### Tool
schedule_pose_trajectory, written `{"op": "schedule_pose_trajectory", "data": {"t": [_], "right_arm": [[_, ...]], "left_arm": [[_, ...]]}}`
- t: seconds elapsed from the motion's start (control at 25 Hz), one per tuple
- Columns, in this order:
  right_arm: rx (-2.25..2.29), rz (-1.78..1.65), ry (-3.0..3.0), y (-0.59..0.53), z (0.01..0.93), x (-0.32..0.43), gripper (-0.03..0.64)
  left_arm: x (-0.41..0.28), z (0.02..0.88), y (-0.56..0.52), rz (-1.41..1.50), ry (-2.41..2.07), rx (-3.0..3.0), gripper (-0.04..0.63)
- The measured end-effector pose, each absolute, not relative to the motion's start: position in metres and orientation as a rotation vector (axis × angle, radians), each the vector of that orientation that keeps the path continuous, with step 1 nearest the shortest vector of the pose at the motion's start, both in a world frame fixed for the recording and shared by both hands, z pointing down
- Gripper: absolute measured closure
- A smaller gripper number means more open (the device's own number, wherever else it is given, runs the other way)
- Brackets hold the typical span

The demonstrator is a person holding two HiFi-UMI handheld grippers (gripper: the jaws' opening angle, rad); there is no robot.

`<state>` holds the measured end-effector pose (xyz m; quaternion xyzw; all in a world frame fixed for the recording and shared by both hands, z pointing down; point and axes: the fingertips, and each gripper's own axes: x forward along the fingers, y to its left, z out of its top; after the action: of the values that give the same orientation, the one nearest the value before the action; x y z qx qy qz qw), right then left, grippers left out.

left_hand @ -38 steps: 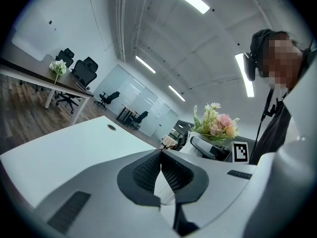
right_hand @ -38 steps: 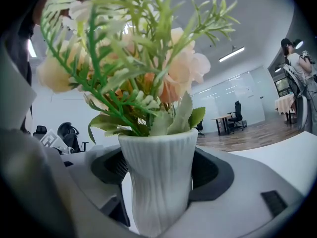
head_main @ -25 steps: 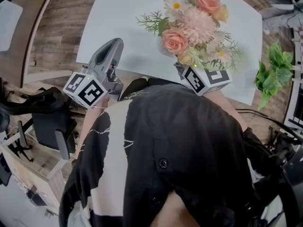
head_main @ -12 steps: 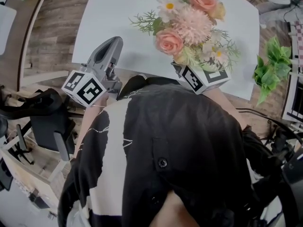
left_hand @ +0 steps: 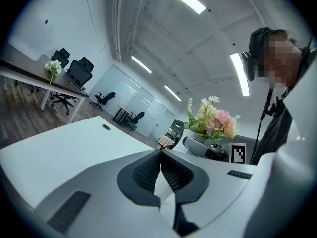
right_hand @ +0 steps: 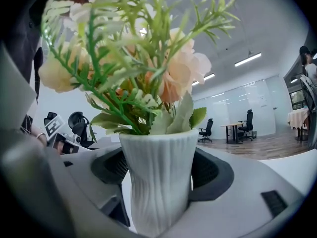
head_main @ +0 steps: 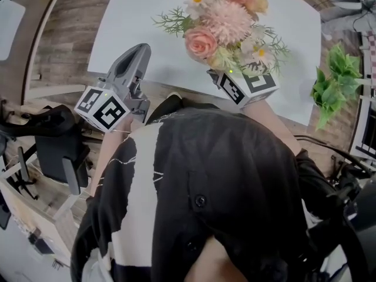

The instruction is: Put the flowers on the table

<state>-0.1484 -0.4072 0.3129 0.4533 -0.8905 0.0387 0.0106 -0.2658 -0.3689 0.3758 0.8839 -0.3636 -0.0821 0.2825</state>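
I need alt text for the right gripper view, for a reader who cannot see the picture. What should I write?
Seen from close up, the right gripper holds a white ribbed vase between its two dark-padded jaws. From the vase rise green leaves and peach flowers, which fill the upper picture; behind is a bright office with a desk.

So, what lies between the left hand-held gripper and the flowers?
Only bare white table lies between the left hand-held gripper and the flowers; the head view shows this. The right hand-held gripper holds their vase.
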Motion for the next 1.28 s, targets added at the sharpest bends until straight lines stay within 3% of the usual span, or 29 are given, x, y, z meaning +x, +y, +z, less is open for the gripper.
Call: {"op": "schedule_pose_trajectory", "data": {"t": [1.28], "right_arm": [[1.234, -0.078, -2.860, -0.392, 0.335, -0.135, 0.262]], "left_arm": [[-0.248, 0.342, -0.225, -0.273, -1.304, 2.322, 0.581]]}}
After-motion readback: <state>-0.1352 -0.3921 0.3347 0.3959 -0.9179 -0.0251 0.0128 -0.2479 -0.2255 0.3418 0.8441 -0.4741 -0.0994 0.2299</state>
